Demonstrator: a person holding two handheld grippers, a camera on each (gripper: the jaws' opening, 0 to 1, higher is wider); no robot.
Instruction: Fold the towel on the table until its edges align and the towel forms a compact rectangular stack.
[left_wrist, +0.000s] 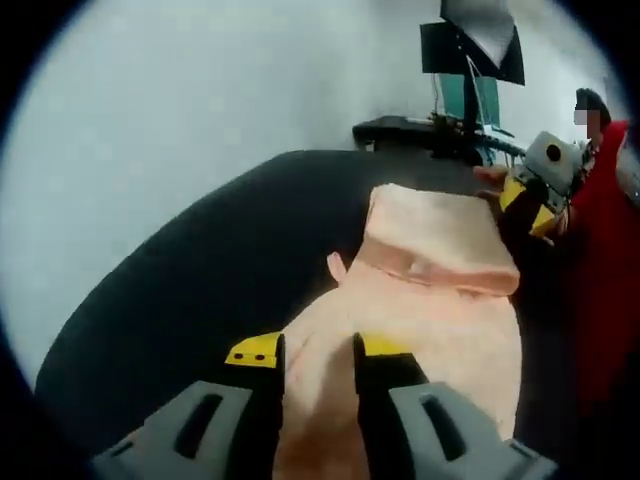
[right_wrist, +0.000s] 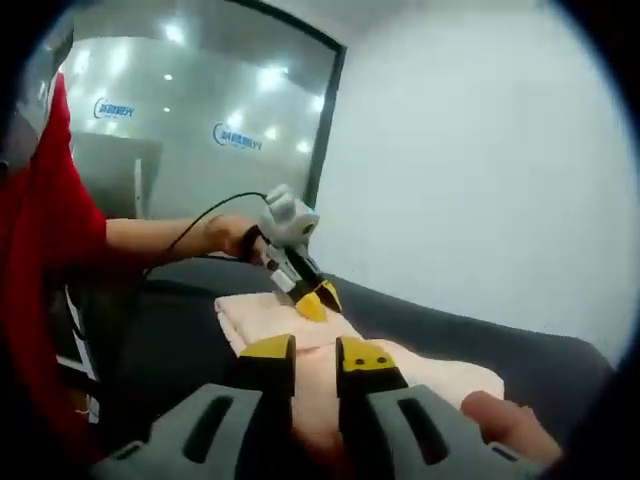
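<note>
A peach towel (left_wrist: 440, 260) lies along the dark table (left_wrist: 200, 280), partly folded, with a doubled layer at its far end. My left gripper (left_wrist: 318, 350) is shut on the towel's near end, and cloth rises between its yellow-tipped jaws. At the far end, my right gripper (left_wrist: 525, 200) pinches the towel's edge. In the right gripper view the towel (right_wrist: 255, 315) runs away from my right gripper (right_wrist: 315, 355), whose jaws are shut on the cloth. The left gripper (right_wrist: 315, 300) bites the opposite end, held by a hand.
A person in a red top (left_wrist: 600, 250) stands at the table's side, red sleeve (right_wrist: 40, 250) close by. A fingertip (right_wrist: 505, 420) rests on the towel. A monitor on a stand (left_wrist: 470, 60) and a glass wall (right_wrist: 200, 130) are behind. Bare dark tabletop (right_wrist: 530, 365) flanks the towel.
</note>
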